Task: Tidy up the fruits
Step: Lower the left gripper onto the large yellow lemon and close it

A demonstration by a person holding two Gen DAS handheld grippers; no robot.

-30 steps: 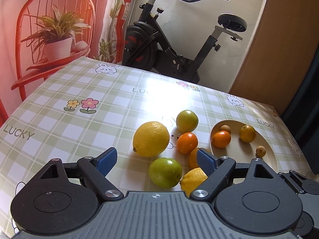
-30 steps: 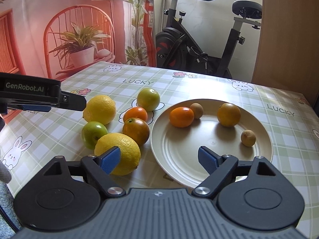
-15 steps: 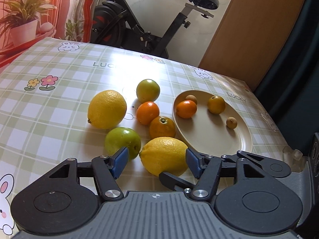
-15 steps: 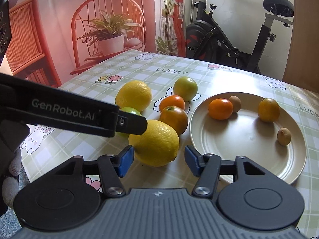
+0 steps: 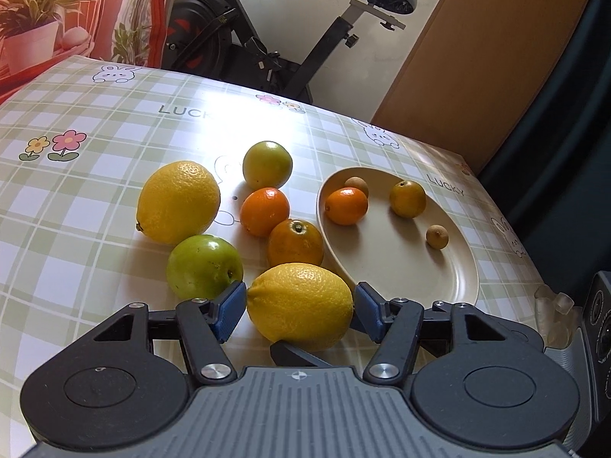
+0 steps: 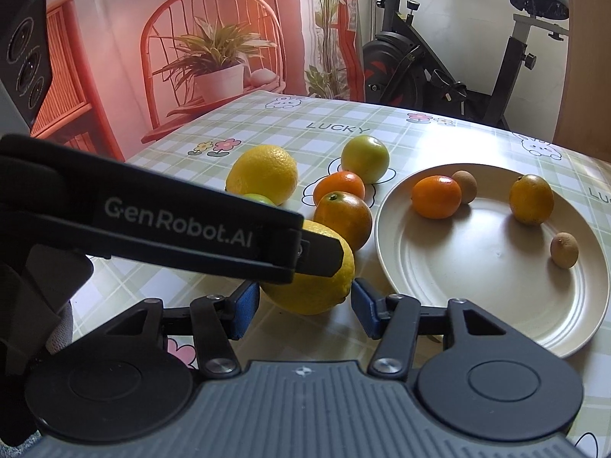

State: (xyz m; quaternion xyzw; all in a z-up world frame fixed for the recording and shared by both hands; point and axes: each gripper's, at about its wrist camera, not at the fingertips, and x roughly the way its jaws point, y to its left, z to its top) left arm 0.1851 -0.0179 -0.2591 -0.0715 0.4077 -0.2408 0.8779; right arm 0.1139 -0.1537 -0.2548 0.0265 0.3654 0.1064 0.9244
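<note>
Our left gripper has its blue pads against the two ends of the near lemon, so it grips this lemon lengthwise. The lemon lies on the checked tablecloth.

Our right gripper is at the same lemon from another side. Its jaws are closing and the lemon is between them. The pads stand just at the lemon's sides; whether they already press on it, we cannot tell. In the right wrist view one finger of the left gripper crosses over the lemon. In the left wrist view a dark fingertip of the right gripper shows under the lemon's near edge.

Just behind the lemon we see a green apple on the left and an orange on the right, and the orange is touching or almost touching the rim of the cream plate. Farther back lie a second lemon, a mandarin and a yellow-green fruit.

The plate is to the right of the held lemon. On it are four fruits: a mandarin on the plate touching a small brown fruit, a yellow-orange fruit, and another small brown fruit apart from them.
</note>
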